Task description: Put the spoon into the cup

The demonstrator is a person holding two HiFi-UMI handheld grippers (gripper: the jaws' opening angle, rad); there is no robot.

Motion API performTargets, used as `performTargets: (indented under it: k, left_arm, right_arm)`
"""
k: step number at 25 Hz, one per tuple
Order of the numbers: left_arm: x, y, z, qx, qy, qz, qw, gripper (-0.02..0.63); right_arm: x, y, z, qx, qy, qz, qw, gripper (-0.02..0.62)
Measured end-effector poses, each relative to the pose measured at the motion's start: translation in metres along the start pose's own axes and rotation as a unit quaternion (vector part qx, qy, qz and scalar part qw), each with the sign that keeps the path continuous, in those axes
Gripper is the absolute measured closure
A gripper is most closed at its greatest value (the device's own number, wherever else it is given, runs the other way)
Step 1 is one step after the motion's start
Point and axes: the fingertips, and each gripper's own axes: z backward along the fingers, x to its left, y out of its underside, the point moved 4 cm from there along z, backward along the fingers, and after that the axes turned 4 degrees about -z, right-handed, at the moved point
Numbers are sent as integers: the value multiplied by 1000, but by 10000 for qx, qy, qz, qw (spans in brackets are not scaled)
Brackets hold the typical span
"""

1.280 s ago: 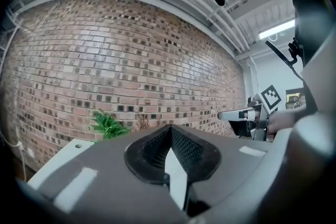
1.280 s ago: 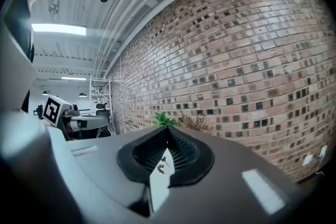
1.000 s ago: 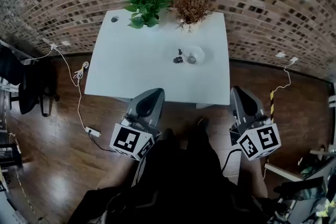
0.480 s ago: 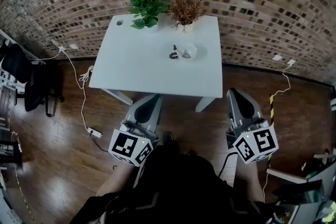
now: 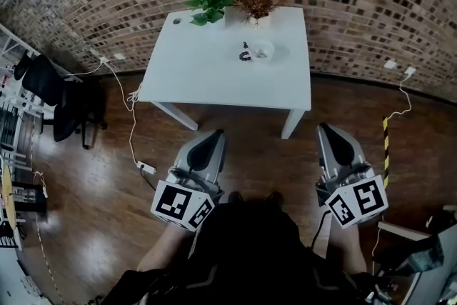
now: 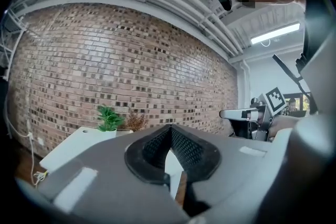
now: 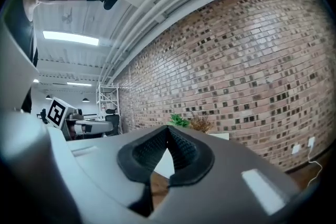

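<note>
Left claw (image 6: 170, 132) and right claw (image 7: 168, 131) are both clenched tight with nothing between the pads. They're held level, side by side. Reads as a carry posture, no grasp begun. White rectangular table (image 5: 214, 75) is well ahead of both. On it, roughly between the claw lines: one small pale cup (image 5: 265, 50), and one small dark item (image 5: 245, 53) just beside it on the left-claw side. Probably the spoon, too small to confirm. Beyond those, two pots: green leafy plant (image 5: 208, 0), dry brown plant (image 5: 257, 0).
</note>
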Motion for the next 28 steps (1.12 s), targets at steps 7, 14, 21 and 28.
performTargets:
  k: [7,14,21,28]
  left_arm:
    - [13,-5,58,-85,270,219,9994,601]
    - [47,5,112,-74,356,429,9984,601]
    - [31,2,141,-105,392,273,9988,601]
    - [-2,-6,139,-110,448,279,9985,601]
  right_arm:
    - [61,-3,22,-20,339,125,9993,589]
    - [117,11,36,133,719,210,9971,589]
    - [130,16,67,186,704,315,9968,589]
    - [128,6,95,56,552,496,9972,589]
